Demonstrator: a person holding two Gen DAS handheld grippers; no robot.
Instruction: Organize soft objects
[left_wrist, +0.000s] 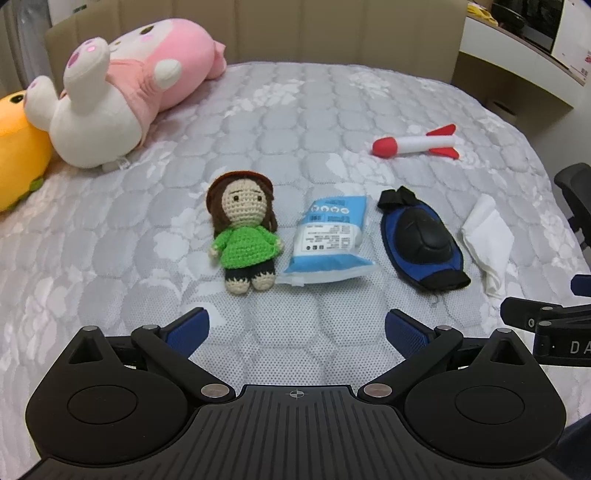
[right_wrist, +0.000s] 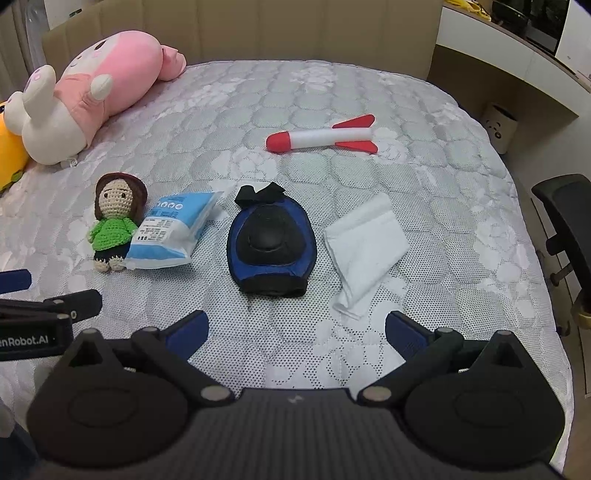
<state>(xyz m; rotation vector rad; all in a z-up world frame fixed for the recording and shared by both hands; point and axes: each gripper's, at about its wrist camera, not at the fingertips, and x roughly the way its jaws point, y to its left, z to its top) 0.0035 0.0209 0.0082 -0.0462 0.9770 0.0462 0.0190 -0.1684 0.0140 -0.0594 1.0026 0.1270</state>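
Plush toys sit far ahead and to the left of my left gripper (left_wrist: 295, 328): an orange plush (left_wrist: 18, 147) touching a pink rabbit plush (left_wrist: 122, 96) by the headboard. Both grippers hover over the bed (left_wrist: 110, 258), fingers spread wide, holding nothing.

Just ahead of my left fingers (left_wrist: 190, 326), slightly left, a crochet doll (left_wrist: 243, 230) lies face up; I expect it to be light and squashy, best pinched across the green torso. Touching its right side is a blue-and-white packet (left_wrist: 328, 240), probably slippery film, so I would grip its middle.

Straight ahead of my right gripper (right_wrist: 295, 328) lies a blue knee pad (right_wrist: 271, 245) with a stiff black cap; the softer fabric rim seems the better hold. Ahead of the right finger, a folded white cloth (right_wrist: 365, 243) looks limp. Beyond, well apart, lies a foam rocket (right_wrist: 321, 138); I would take it at the white shaft.
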